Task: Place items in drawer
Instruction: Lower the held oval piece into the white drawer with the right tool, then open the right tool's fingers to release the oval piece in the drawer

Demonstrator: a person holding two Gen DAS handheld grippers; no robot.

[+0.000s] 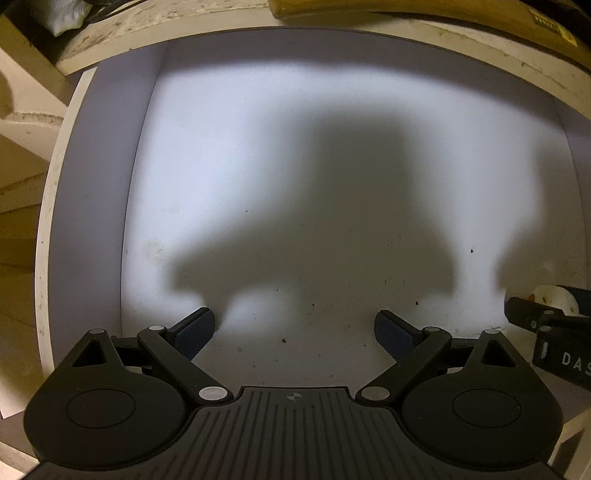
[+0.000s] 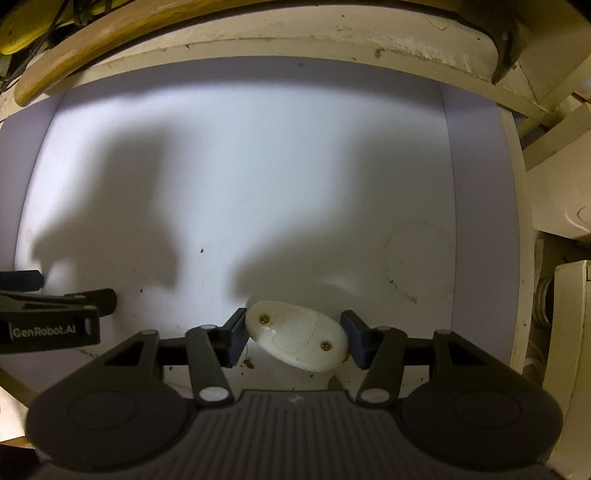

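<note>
The open drawer [image 1: 92, 203] has a white floor and pale walls. My left gripper [image 1: 293, 325] points straight down over its bare floor, jaws wide open with nothing between them. My right gripper [image 2: 294, 330] is shut on a white oval plastic piece [image 2: 295, 338] with two brass screws, one pad against each end, low over the drawer floor [image 2: 221, 166] near its front. The same white piece [image 1: 552, 297] shows at the right edge of the left wrist view, held in the right gripper's black fingers [image 1: 532, 314]. The left gripper's body [image 2: 55, 317] juts in at the left edge of the right wrist view.
A wooden handle [image 1: 406, 14] lies on the cream ledge behind the drawer, also visible as a wooden handle [image 2: 92, 40] in the right wrist view. A faint ring stain [image 2: 413, 254] and crumbs mark the drawer floor. Cream cabinet parts [image 2: 569, 206] stand to the right.
</note>
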